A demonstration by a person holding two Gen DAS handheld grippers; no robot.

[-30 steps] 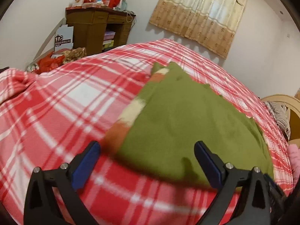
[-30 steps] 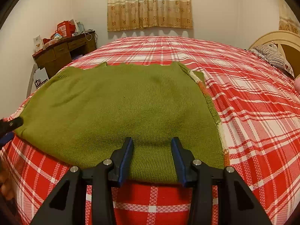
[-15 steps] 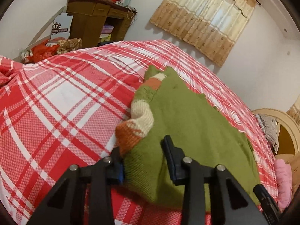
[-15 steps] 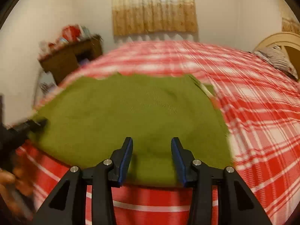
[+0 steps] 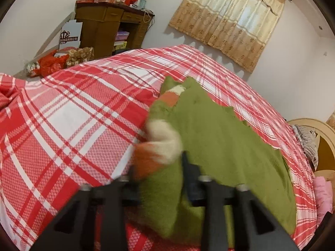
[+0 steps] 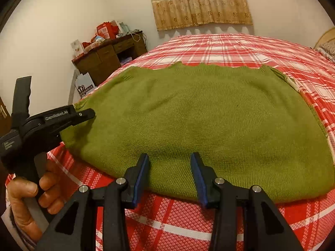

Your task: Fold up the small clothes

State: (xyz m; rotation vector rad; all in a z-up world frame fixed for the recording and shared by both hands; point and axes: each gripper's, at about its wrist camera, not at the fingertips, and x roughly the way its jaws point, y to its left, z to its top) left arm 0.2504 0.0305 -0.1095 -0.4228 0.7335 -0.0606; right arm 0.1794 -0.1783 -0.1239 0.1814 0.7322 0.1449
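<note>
A small green knitted sweater point(image 6: 209, 121) lies flat on the red plaid bed point(image 6: 240, 48). In the left wrist view its sleeve, with a white and orange striped cuff point(image 5: 161, 146), is bunched up. My left gripper point(image 5: 159, 173) is shut on the sweater's sleeve edge and lifts it a little; it also shows from the side in the right wrist view point(image 6: 83, 115). My right gripper point(image 6: 169, 167) is open over the sweater's near hem, holding nothing.
A brown wooden desk point(image 5: 108, 29) with boxes on top stands by the wall past the bed. Red bags point(image 5: 50, 64) lie on the floor beside it. A curtain point(image 5: 230, 18) hangs behind. A headboard point(image 5: 314, 138) and pillows are at the right.
My left gripper went from wide open to shut on the sweater's sleeve edge and raised it. The right gripper stayed open at the hem and shifted slightly left.
</note>
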